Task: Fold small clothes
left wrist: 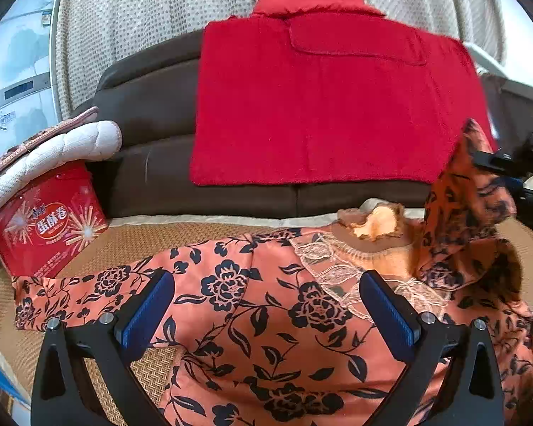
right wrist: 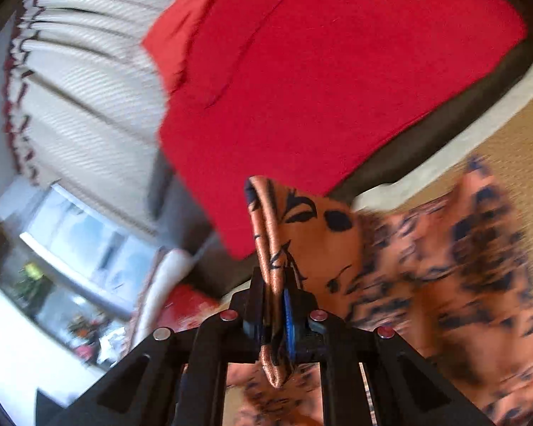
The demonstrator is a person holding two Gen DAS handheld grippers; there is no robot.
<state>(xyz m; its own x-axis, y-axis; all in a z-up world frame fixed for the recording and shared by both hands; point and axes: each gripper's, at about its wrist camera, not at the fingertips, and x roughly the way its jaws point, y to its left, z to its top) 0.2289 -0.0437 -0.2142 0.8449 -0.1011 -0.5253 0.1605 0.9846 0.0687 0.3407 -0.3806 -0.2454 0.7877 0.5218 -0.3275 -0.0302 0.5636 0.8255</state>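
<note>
An orange garment (left wrist: pixel 231 323) printed with black flowers lies spread on a woven mat (left wrist: pixel 142 238), its lace collar (left wrist: pixel 334 262) toward the far side. My left gripper (left wrist: pixel 266 280) hovers low over the middle of it, blue pads wide apart and open, nothing pressed between them. At the right edge of the left wrist view, my right gripper (left wrist: pixel 508 161) lifts one corner of the cloth into a peak. In the right wrist view, that gripper (right wrist: pixel 275 284) is shut on a folded strip of the garment (right wrist: pixel 302 220), which hangs through the jaws.
A red towel (left wrist: pixel 319 106) drapes over the back of a brown sofa (left wrist: pixel 149 113) behind the mat. A red tin box (left wrist: pixel 46 227) stands at the left, with a white quilted pad (left wrist: pixel 53 149) on it. Pale curtains (left wrist: pixel 124 10) hang behind.
</note>
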